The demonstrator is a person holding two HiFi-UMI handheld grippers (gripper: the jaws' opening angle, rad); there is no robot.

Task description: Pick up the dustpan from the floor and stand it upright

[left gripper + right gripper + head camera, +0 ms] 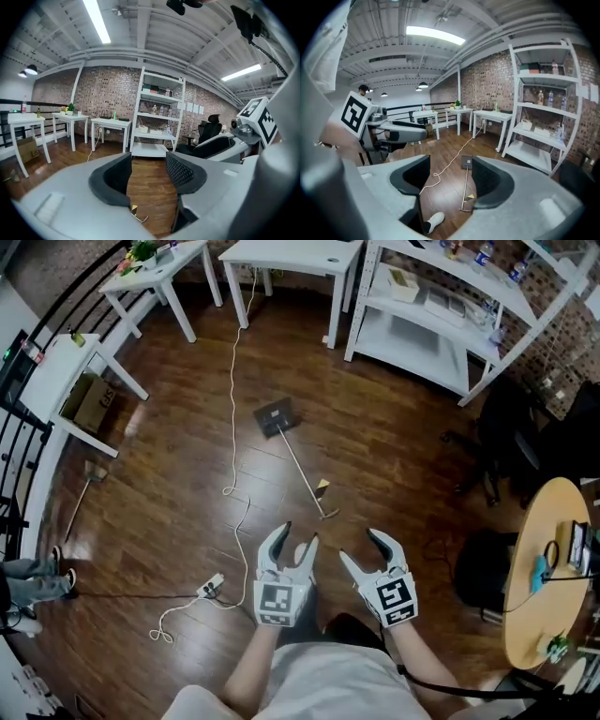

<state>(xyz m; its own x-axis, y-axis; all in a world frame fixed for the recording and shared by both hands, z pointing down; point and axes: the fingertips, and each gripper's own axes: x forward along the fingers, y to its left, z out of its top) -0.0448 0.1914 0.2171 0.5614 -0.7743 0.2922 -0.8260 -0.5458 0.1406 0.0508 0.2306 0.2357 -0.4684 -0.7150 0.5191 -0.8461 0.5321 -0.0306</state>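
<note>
So the dustpan is lying flat on the wood floor, about the middle of the head view. Its pan end is toward the top of the frame, and the long handle runs down and right toward the grippers. A white cable trails down just left of it, with a power strip lower left. Both grippers are at bottom centre, not touching the dustpan. The left gripper has its jaws spread with only floor between them, and the right gripper is likewise wide and empty. White shelving stands upper right.
</note>
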